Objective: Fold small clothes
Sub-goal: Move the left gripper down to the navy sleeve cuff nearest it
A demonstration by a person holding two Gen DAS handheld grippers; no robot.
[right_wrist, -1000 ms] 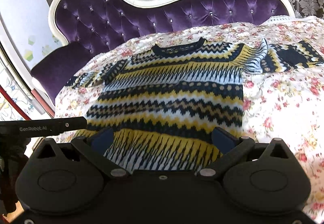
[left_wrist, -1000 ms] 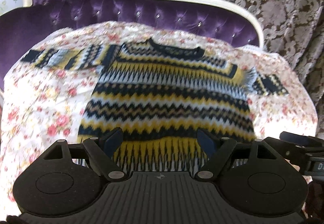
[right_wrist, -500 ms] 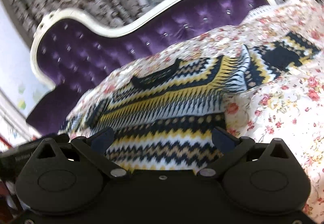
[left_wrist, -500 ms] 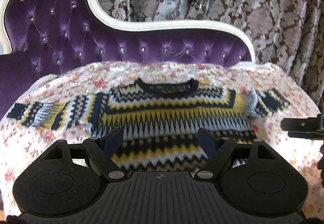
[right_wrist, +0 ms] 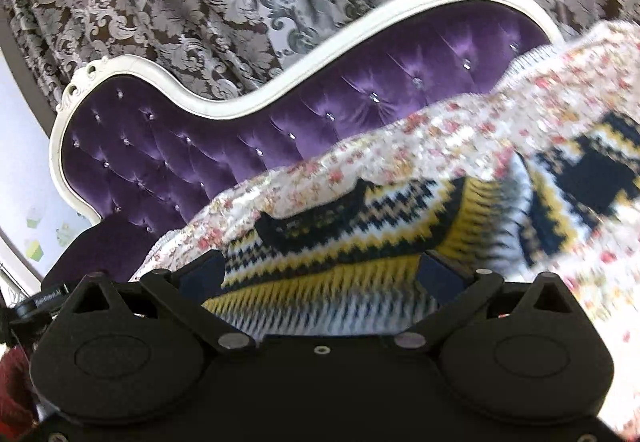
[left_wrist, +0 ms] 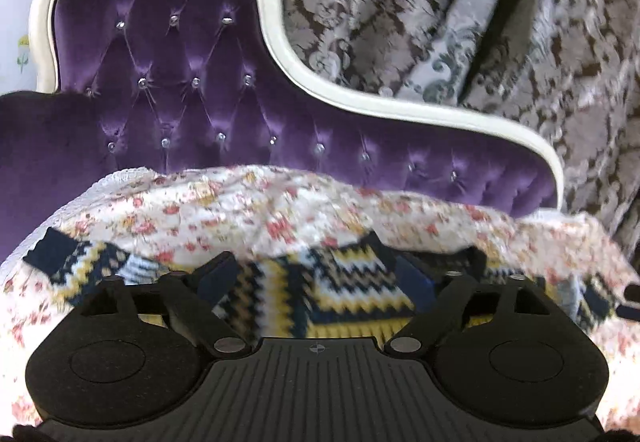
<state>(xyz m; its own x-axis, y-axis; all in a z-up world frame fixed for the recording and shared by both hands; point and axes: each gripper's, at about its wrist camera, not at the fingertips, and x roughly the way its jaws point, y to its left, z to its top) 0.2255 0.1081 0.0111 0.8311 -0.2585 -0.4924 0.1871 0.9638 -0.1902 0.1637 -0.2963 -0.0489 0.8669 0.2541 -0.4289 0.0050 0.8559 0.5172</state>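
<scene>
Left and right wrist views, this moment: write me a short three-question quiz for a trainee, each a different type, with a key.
1. True or false: the left gripper has its jaws shut on the sweater.
2. Multiple choice: the sweater lies on (A) a bare wooden table, (B) a floral cloth spread over a purple tufted sofa, (C) a grey carpet.
3. Fill in: the jaws of the right gripper stand ____, with the sweater's dark ____ ahead of them.

Key
1. False: both fingers stand wide apart and nothing is clamped.
2. B
3. open; collar
</scene>
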